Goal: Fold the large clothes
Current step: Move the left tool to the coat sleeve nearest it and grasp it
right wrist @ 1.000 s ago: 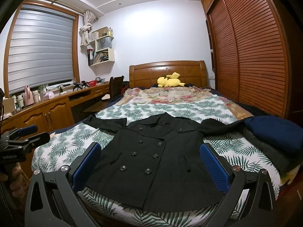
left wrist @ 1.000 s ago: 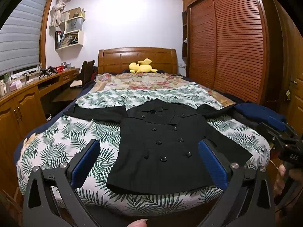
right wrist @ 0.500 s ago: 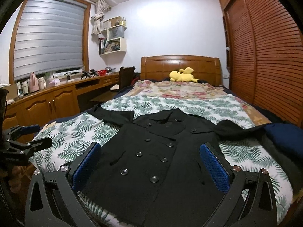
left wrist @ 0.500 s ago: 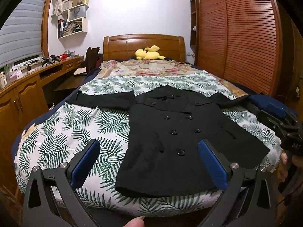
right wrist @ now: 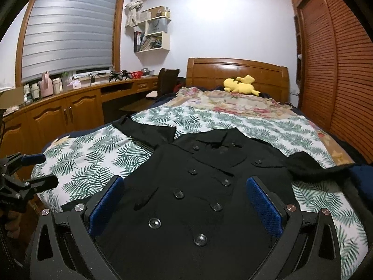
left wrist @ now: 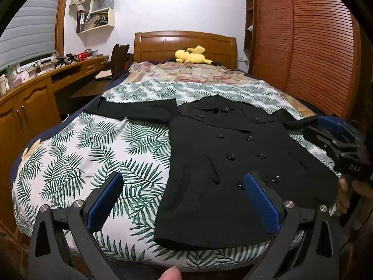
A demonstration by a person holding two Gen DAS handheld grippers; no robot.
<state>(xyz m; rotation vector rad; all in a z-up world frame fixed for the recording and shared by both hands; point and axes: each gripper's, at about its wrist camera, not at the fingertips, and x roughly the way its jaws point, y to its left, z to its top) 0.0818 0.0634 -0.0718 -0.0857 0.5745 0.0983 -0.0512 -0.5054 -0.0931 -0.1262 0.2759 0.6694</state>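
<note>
Bed: leaf-print sheet; black coat flat | left gripper, right gripper: both released, empty

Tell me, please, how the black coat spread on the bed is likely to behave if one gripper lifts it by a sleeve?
The black coat lies flat and follows the bedspread, so it would probably drape and sag, not hold shape. Its thick-looking cloth and many buttons suggest fair weight. Lifted by the spread sleeve alone, the body would likely drag behind.
</note>
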